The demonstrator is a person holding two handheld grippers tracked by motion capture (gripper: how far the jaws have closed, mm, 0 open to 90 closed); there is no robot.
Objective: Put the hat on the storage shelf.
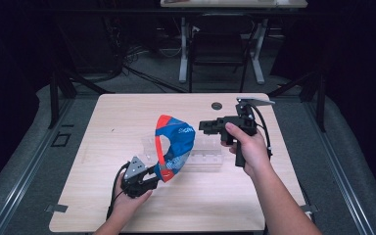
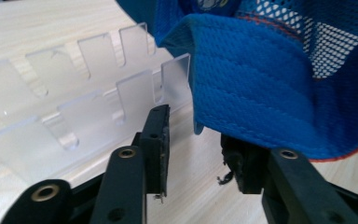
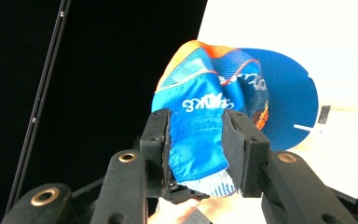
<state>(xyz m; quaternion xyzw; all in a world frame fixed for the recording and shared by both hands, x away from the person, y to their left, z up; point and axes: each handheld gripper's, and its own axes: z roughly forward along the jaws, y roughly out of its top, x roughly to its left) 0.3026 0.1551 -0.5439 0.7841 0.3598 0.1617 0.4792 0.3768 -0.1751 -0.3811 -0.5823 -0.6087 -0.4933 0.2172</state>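
Cap (image 1: pixel 175 144), blue mesh with orange trim, propped on edge against a clear slotted rack (image 1: pixel 206 155) near the middle of the table (image 1: pixel 122 112). Left gripper (image 2: pixel 200 156): released, jaws parted, stitched lower edge of the cap hanging just above the gap, no pad pressing on the cloth. Right gripper (image 1: pixel 201 126): likewise unclenched, levelled at the crown from the side, close to the fabric yet apparently not biting; crown framed between the pads (image 3: pixel 161 140) when sighted along them. Outward from there, rack just beside and partly under the cap, bare wood all round.

Judged light, and soft in the crown: sure to fold, sag and crumple under a pinch rather than keep its dome. Probably stiffer at the brim and along the sewn band, so better taken there, with the pads set across a doubled seam instead of loose mesh. Not slippery, going by the open weave, though apt to snag on a pad corner or a rack tab. Hardly fragile; more care owed to the thin clear rack, easily nudged or tipped.
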